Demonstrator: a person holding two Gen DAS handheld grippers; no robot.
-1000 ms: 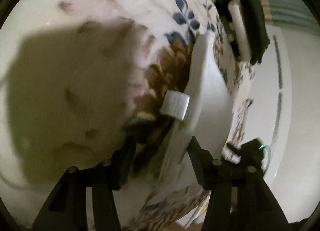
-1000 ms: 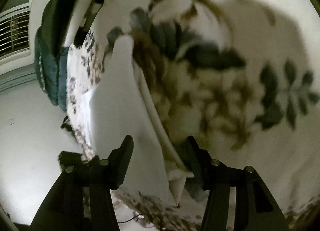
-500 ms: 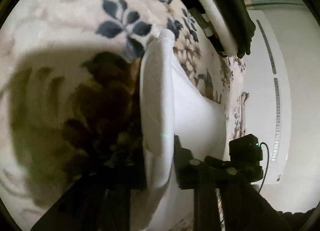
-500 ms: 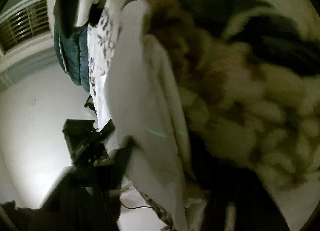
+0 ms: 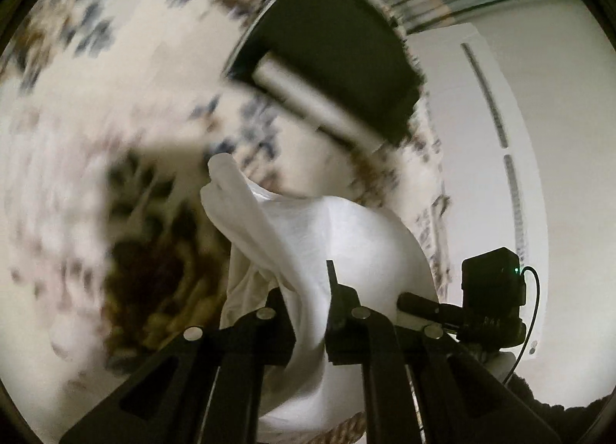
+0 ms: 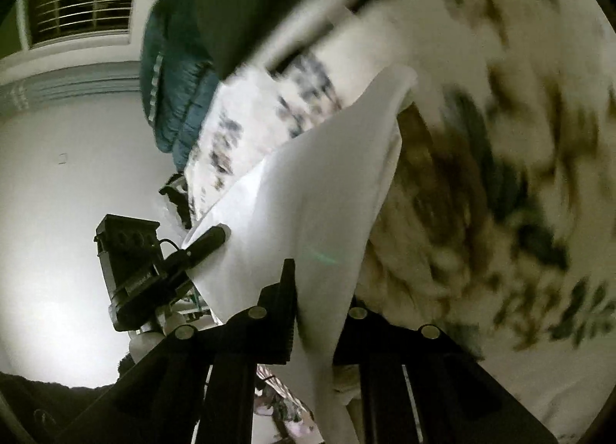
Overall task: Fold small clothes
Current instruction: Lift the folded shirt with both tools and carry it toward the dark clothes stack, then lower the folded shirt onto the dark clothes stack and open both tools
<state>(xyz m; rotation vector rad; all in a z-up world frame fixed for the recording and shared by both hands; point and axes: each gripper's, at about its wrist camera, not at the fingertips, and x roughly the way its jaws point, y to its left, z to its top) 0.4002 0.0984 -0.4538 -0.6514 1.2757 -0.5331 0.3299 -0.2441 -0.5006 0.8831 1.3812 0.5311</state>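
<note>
Above floral bedspread point(image 5: 96, 128) — both tongs point(image 5: 308, 313) point(image 6: 319, 313) pinching white garment point(image 5: 338, 236)

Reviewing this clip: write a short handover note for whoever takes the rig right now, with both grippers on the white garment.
Left gripper: shut on the white garment.
Right gripper: shut on the same garment; the cloth hangs between the two, lifted off the floral bedspread.
Dark folded clothes lie farther back on the bed.
Done: garment gripped at two points and raised.
Left: lay it flat, fold it, probably set it by the dark pile.
</note>
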